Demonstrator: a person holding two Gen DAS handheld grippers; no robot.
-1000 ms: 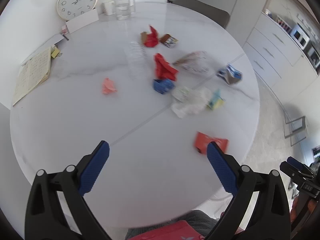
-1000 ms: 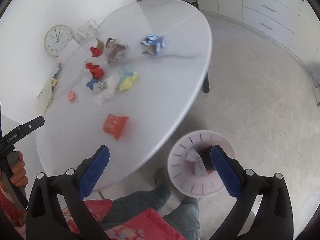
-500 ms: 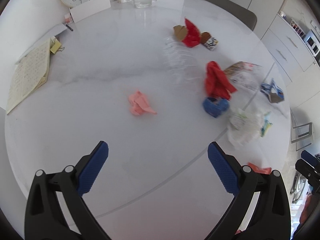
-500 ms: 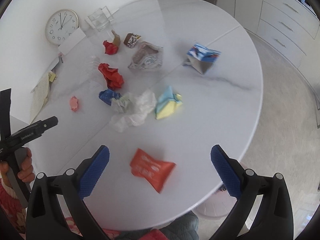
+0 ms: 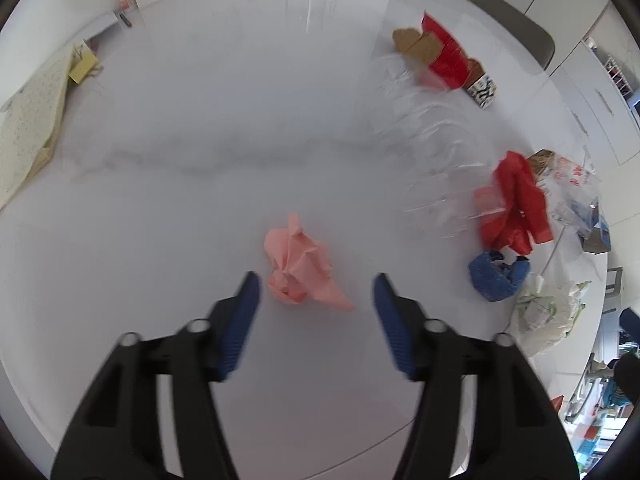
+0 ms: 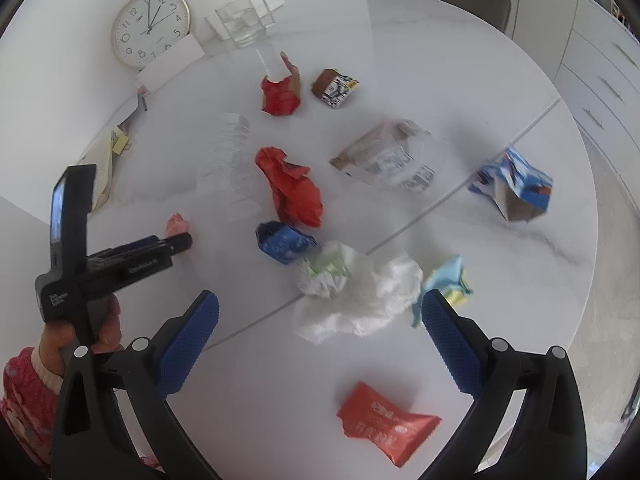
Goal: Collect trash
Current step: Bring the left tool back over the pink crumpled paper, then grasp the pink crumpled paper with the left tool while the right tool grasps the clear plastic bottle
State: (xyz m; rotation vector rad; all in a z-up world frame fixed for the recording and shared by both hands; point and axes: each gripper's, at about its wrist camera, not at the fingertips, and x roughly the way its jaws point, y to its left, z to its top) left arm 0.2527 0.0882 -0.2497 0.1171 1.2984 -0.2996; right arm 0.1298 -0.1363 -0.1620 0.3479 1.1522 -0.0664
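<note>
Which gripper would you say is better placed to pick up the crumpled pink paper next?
Left. The left gripper frames the pink paper, its jaws just closing around it without touching yet. The right gripper hangs open over the white tissue.

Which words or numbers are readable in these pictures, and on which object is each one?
"1" to "12": dial numerals on the wall clock.
Orange snack packet: white print, blurred, unreadable.
Left gripper: white lettering on its body, too small.
Other wrappers: print too blurred.

Clock (image 6: 150, 29) dial: numerals 1–12 readable; wrapper and tool print illegible
</note>
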